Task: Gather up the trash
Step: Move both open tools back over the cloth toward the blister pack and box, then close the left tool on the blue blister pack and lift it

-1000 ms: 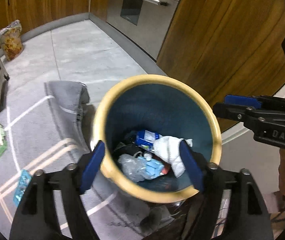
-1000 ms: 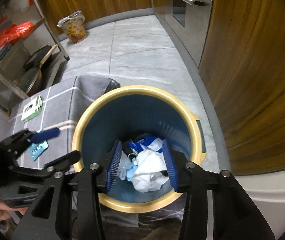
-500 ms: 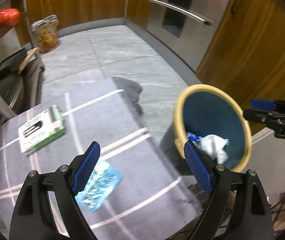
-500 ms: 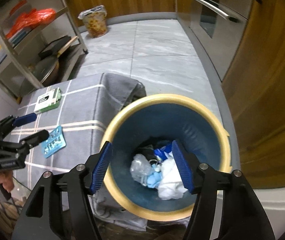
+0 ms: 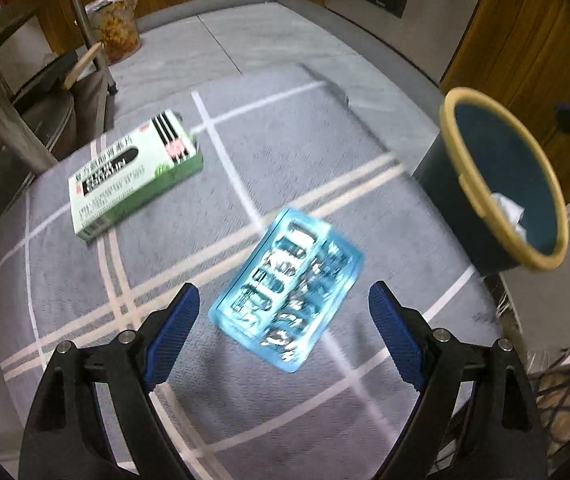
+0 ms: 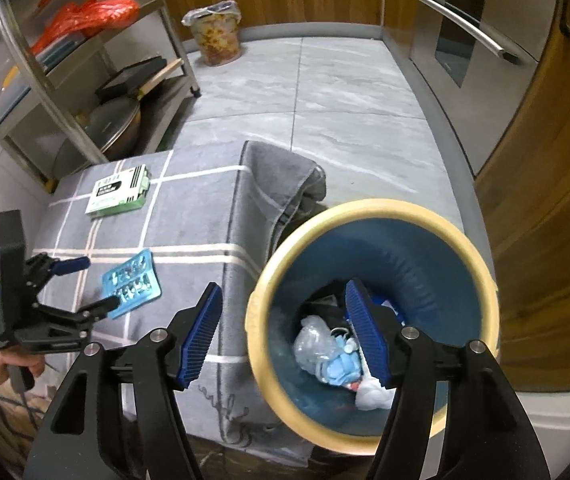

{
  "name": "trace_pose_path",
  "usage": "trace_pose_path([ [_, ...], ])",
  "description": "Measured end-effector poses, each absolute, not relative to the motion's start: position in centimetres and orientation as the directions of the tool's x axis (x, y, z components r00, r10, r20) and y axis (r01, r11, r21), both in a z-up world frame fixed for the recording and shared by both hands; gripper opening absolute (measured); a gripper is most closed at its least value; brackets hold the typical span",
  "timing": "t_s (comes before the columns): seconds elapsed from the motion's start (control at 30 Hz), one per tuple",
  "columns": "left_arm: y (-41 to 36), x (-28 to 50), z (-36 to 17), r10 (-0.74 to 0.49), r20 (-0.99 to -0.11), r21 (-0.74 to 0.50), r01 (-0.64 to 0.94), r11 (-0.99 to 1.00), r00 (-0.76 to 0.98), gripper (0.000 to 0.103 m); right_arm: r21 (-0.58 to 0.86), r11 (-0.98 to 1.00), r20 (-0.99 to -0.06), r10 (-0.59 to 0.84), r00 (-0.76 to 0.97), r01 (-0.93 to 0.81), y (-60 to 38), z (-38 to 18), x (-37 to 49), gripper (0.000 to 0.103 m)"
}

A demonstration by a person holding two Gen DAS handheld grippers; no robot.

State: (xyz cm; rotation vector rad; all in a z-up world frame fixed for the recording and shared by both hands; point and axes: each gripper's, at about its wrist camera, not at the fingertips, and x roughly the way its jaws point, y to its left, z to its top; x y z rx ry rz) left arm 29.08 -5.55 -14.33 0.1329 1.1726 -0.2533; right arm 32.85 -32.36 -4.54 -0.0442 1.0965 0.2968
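Observation:
A light blue blister pack (image 5: 289, 292) lies on the grey checked cloth (image 5: 245, 140); it also shows in the right wrist view (image 6: 132, 283). My left gripper (image 5: 285, 336) is open and empty, just short of the pack; it also shows in the right wrist view (image 6: 85, 284). A green and white box (image 5: 133, 176) lies further back left (image 6: 119, 194). My right gripper (image 6: 285, 336) is open and empty over the near rim of the blue bin with a yellow rim (image 6: 373, 312), which holds crumpled tissue and plastic. The bin stands right of the cloth (image 5: 505, 184).
A metal shelf rack (image 6: 85, 80) with pans and red bags stands at the back left. A small lined waste bin (image 6: 217, 32) stands by the wooden cabinets. A steel oven front (image 6: 473, 48) is at the right. Grey tiled floor (image 6: 325, 92) lies beyond.
My left gripper has swung from over the bin to the left, above the cloth, now facing the blister pack. My right gripper has drawn back and left from the bin's middle, staying open.

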Motion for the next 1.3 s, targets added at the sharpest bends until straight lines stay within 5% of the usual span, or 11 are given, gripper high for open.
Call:
trace_pose_path([
  [0.5, -6.6, 29.5, -17.9, -0.098, -0.938, 0.026, 0.349, 0.937, 0.332, 0.085, 0.126, 0.948, -0.884, 0.241, 0.401, -0.292, -29.4, -4.9, 33.7, 0.065],
  [0.63, -6.1, 29.2, -17.8, -0.121, -0.934, 0.002, 0.343, 0.939, 0.337, 0.076, 0.132, 0.944, -0.886, 0.249, 0.390, -0.304, -28.0, -5.3, 34.3, 0.066],
  [1.3, 6.7, 26.6, -14.4, -0.084, -0.909, -0.042, 0.111, 0.993, 0.407, 0.069, 0.203, 0.885, -0.890, 0.345, 0.297, -0.419, -12.6, -10.5, 37.5, 0.066],
])
